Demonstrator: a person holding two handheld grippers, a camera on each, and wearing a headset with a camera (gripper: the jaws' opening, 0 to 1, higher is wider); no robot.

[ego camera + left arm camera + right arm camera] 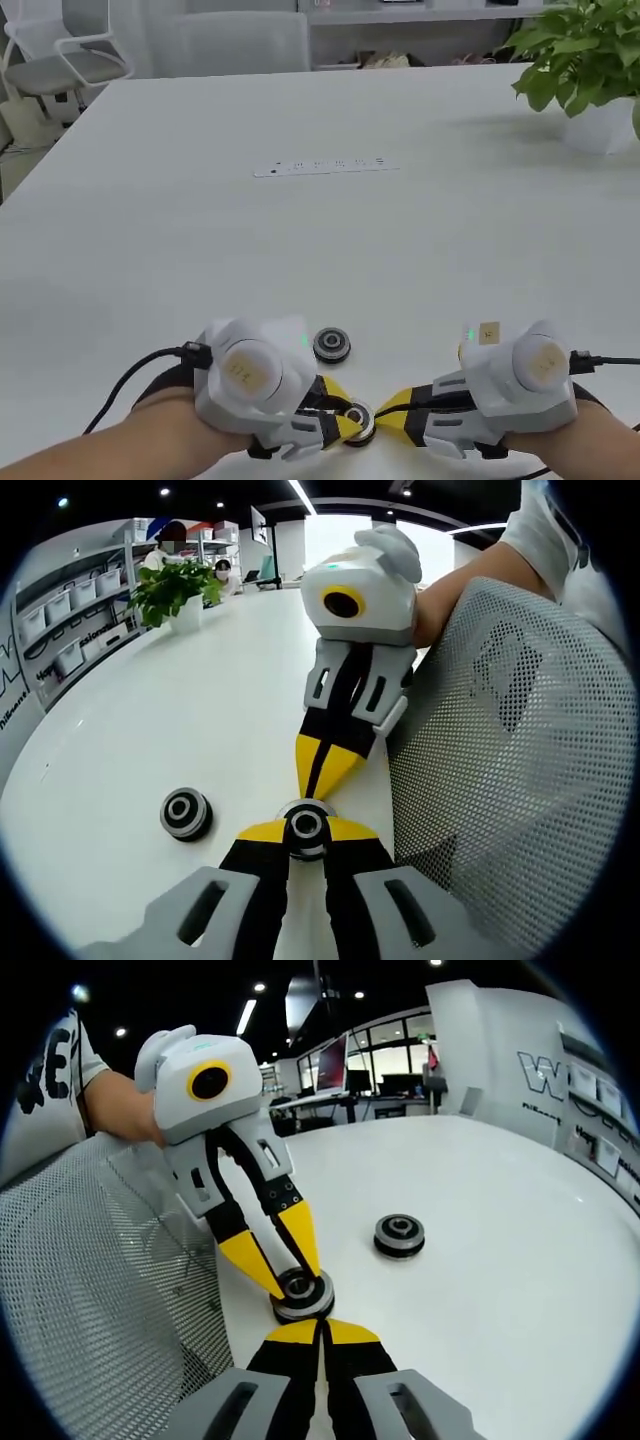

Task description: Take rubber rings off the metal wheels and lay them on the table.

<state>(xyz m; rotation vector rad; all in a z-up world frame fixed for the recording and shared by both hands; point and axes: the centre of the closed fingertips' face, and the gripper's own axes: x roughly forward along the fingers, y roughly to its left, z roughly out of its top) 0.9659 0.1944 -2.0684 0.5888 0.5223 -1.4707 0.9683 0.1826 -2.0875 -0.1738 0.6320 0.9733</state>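
A small metal wheel [359, 421] with a black rubber ring is held just above the table's near edge. My left gripper [348, 422] is shut on it, its yellow jaws clamping the wheel [305, 825] from both sides. From the opposite side, my right gripper [383, 409] has its tips pressed together at the wheel's rim [303, 1295], pinching the rubber ring. A second wheel [331, 344], with its black ring on, lies flat on the table just beyond the grippers; the same wheel [186, 813] [400, 1235] appears in both gripper views.
The white table [300, 250] stretches far ahead. A white power strip [325, 166] lies mid-table, and a potted plant [598, 120] stands at the far right. An office chair [60, 60] is at the far left, and grey mesh [500, 760] lies close beside the grippers.
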